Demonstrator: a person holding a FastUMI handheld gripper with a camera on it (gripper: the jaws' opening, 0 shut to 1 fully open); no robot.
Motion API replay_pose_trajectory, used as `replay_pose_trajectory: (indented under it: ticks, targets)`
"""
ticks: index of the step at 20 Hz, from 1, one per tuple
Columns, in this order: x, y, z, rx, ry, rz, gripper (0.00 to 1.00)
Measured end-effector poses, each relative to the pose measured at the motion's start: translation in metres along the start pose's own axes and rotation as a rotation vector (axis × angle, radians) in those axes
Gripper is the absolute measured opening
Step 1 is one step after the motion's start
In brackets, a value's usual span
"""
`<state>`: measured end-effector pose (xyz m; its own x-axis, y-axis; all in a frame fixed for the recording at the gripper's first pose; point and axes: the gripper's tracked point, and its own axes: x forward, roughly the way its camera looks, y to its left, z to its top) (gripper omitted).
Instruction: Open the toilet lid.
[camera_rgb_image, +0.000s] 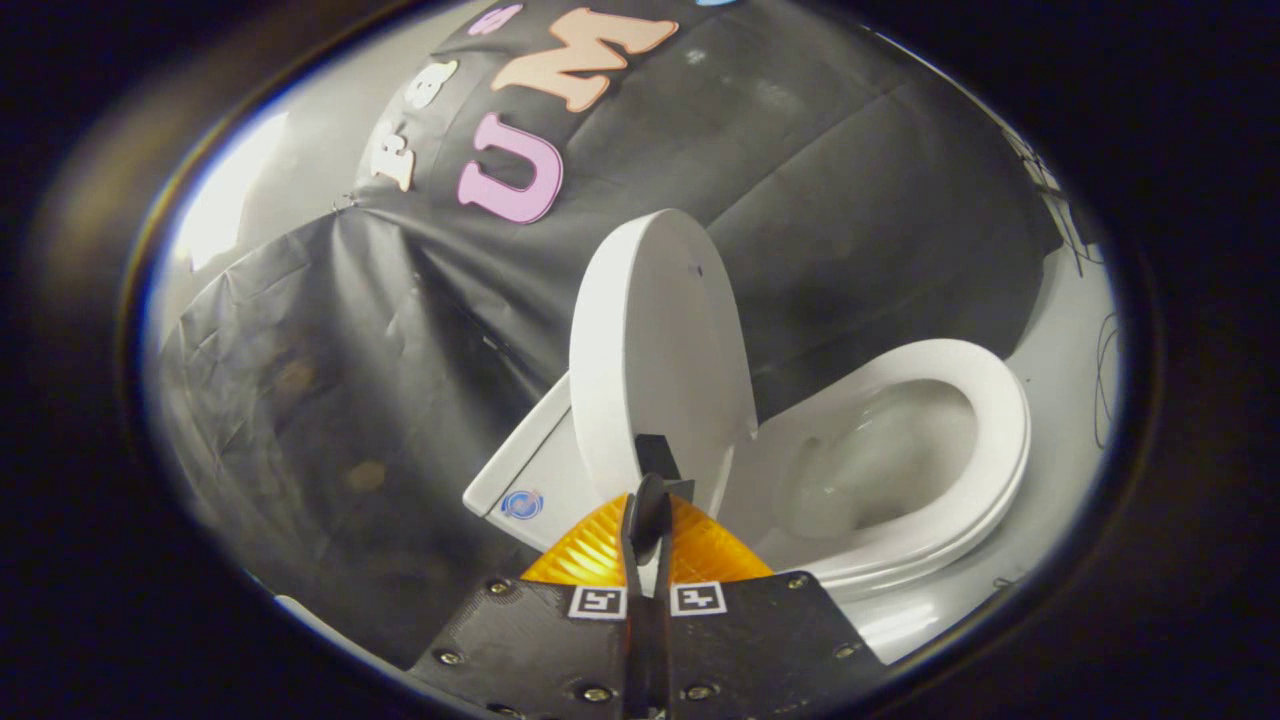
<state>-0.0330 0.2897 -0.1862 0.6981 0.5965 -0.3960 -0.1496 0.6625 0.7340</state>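
White plastic is filling the space just ahead of your gripper (648, 500), whose fingers are standing pressed together with nothing visibly held between them, tips right at the lower edge of the toilet lid (655, 340). You are looking at a lid standing raised, tilted back over the tank (525, 470). Judged from here, it is handling as stiff, light and slippery; its rim looks the surest hold. To the right, the seat (985, 420) is ringing the open bowl.
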Motion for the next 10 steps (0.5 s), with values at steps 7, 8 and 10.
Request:
replay_pose_trajectory:
  ticks: [7,8,10]
  targets:
    - [0.006,0.010,0.001,0.015,-0.008,0.011,0.02]
    - [0.006,0.010,0.001,0.013,-0.010,0.013,0.02]
    - [0.007,0.012,0.001,0.008,-0.014,0.013,0.02]
